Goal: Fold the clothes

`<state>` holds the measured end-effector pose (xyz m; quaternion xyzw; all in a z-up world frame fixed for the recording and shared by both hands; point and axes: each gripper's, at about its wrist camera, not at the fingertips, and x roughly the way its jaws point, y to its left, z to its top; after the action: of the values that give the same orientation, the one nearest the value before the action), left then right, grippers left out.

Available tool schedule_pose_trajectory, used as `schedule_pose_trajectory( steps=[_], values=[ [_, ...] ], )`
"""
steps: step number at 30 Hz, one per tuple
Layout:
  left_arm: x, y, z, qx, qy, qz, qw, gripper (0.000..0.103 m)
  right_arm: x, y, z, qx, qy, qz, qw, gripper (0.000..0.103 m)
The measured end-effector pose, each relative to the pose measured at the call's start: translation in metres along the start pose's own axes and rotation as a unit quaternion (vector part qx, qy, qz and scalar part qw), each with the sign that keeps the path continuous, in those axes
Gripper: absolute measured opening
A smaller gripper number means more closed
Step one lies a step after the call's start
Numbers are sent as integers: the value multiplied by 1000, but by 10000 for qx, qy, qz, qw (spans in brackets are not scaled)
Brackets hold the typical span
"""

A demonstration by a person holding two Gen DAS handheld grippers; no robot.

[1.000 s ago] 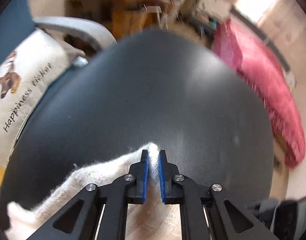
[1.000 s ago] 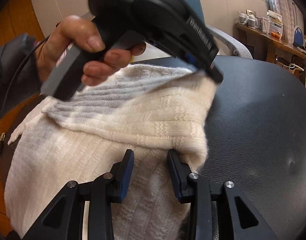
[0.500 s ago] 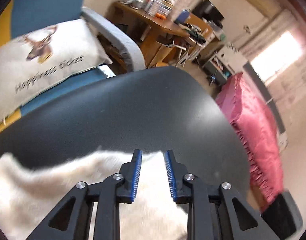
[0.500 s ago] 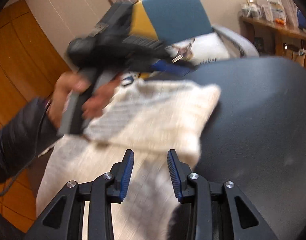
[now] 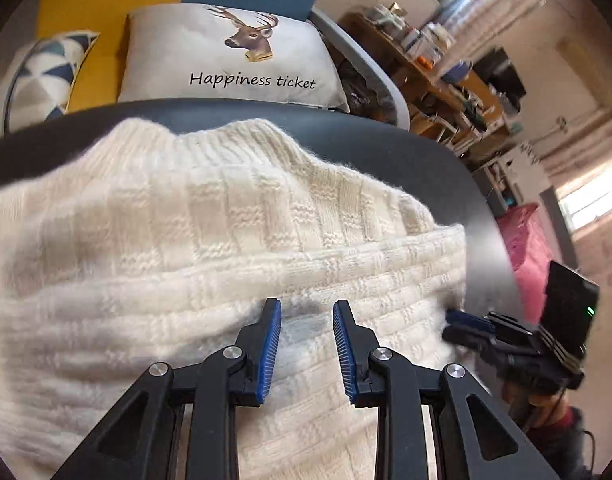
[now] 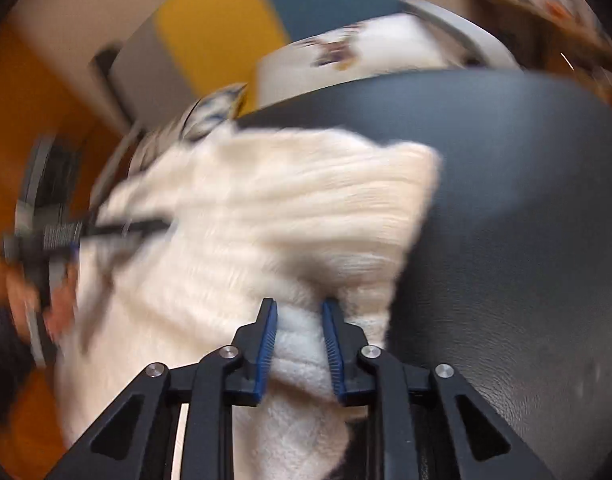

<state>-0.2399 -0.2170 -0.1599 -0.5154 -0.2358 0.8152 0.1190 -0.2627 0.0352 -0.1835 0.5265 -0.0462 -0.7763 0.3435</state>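
Note:
A cream knitted sweater [image 5: 225, 220] lies partly folded on a round black padded seat [image 5: 386, 140]. My left gripper [image 5: 306, 312] hovers over the sweater's folded layer, its jaws apart with nothing pinched. In the right wrist view the sweater [image 6: 285, 208] is blurred, and my right gripper [image 6: 297, 308] is at its near right edge. Its jaws are closing, and a thick fold of the knit fills the gap between the pads. The right gripper [image 5: 462, 320] also shows at the sweater's right edge in the left wrist view. The left gripper [image 6: 145, 226] is a blur at the far left.
Behind the seat [image 6: 526, 200] a deer-print pillow [image 5: 233, 52] and a triangle-patterned pillow [image 5: 37, 76] lean on a blue and yellow sofa. A cluttered wooden desk [image 5: 426, 52] stands at the back right. Pink cloth [image 5: 526, 240] lies right of the seat.
My left gripper let go of the sweater corner, opened and swung back over the garment. The right gripper narrowed onto the near edge fold. The folded flap now lies on the sweater.

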Motion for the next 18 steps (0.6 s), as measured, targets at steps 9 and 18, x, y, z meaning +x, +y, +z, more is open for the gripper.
schedule_pose_trajectory(
  steps=[9, 18],
  values=[
    [-71, 37, -24, -468, -809, 262, 9953, 30, 4, 35, 29, -202, -240, -357, 9989, 28],
    [-84, 98, -46, -1364, -731, 488, 9868, 28, 20, 65, 22, -730, 4, -1422, 9871, 28]
  ],
)
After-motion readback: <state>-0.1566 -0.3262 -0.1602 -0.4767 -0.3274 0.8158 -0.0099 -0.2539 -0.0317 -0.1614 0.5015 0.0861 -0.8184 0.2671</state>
